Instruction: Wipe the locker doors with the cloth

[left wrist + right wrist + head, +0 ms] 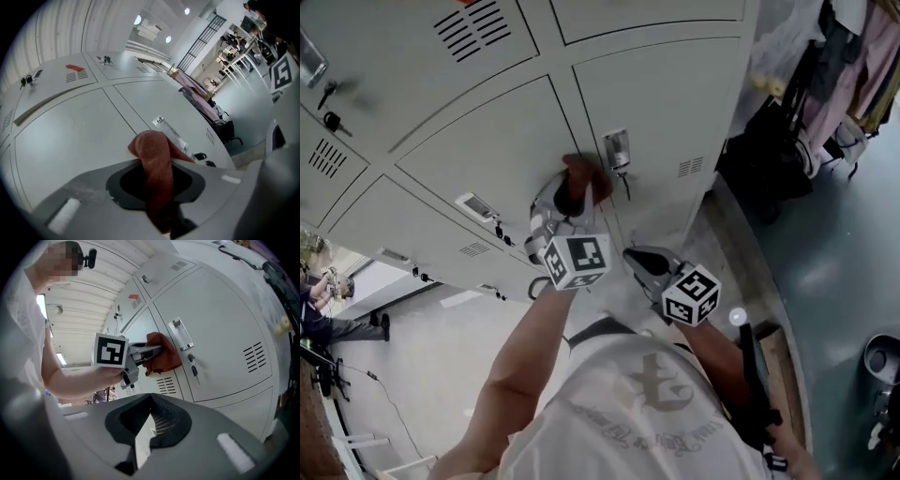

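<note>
Nearest, the right gripper (645, 261) hung idle, jaws together on nothing, while at its 10 o'clock the left gripper (567, 208) pinched the rust cloth (580, 176) against a locker door (487, 150), apparently mid-wipe, so the next move probably called for a sweep toward 9 o'clock.

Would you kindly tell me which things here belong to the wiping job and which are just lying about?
Job:
cloth
left gripper
locker doors

Lying about:
hanging clothes
bag
key

Head view steeply down over locker doors (487, 159), gripper views face them closely, all share the cloth (581, 178)
</note>
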A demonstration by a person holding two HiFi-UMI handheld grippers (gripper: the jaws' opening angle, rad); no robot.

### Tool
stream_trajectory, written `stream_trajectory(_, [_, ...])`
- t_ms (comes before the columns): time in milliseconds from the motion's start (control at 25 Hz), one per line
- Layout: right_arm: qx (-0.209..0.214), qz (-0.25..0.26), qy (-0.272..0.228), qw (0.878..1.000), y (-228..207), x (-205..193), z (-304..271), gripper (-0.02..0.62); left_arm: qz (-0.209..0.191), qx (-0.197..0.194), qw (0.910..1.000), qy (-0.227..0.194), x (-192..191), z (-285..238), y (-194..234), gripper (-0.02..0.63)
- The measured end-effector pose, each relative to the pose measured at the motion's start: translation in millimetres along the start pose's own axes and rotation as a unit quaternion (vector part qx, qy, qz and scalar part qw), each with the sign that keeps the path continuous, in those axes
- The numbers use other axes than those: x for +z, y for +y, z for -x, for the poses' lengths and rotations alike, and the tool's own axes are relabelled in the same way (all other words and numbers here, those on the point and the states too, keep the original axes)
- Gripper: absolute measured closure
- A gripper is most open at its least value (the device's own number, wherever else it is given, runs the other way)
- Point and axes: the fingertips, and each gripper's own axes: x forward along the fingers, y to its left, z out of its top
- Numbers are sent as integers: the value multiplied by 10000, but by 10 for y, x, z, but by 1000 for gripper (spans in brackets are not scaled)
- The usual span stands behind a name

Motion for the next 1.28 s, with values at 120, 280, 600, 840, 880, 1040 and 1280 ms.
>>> stream_trajectory(120, [12, 8, 31, 10000, 7, -1, 26, 588, -276, 56, 9996, -58, 73, -47, -20, 500])
stream_trajectory(280, [-11, 0, 56, 10000, -25, -7, 71, 588, -718, 241, 9971, -67, 18, -39, -22, 500])
stream_trajectory(600, [169, 126, 53, 9998, 39, 50, -74, 588, -571, 864, 9946, -46, -19, 249, 507, 499])
stream_trajectory(840, [333, 214, 150, 9991, 147, 50, -268, 588, -286, 1386, 9898, 186, -297, 547, 1001, 497])
stream_trajectory(880, [353, 229, 178, 9990, 165, 46, -298, 588, -256, 1461, 9887, 227, -349, 601, 1070, 498])
stream_trajectory(1040, [409, 301, 239, 9984, 236, 64, -426, 588, -108, 1807, 9826, 418, -611, 842, 1419, 497])
stream_trajectory(1280, [446, 301, 386, 9978, 362, 35, -598, 588, 267, 2057, 9767, 545, -875, 1114, 1731, 497])
